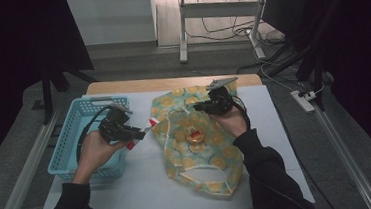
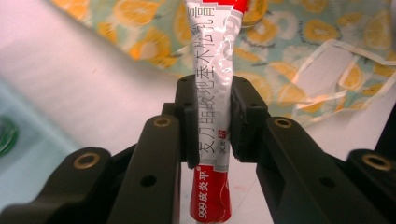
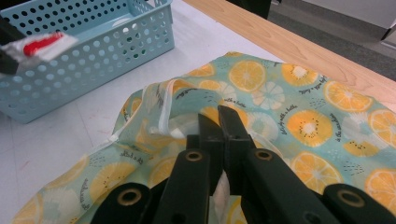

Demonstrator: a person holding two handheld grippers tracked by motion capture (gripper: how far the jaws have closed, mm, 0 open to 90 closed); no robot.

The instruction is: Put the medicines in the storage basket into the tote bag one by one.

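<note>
While the work is mid-way, judged from how things lie:

Left gripper: its fingers are clamped on a red-and-white ointment tube, held by its middle, above the bench between the basket and the bag.

Right gripper: its fingers are pressed together on a fold of the fruit-print cloth bag near its opening, apparently lifting the edge.

Tube: off the bench, in the air just beside the bag's left edge, its far end pointing toward the bag.

Basket: the blue basket stands at the left of the bench; something pale lies inside, too unclear to name.

Small round item: an orange-and-red object rests around the middle of the bag; whether on it or in its mouth I cannot tell.

Done, as I judge: tube picked up, bag edge gripped.

Left, as I judge: carrying the tube to its place, bag or basket, and releasing it.
</note>
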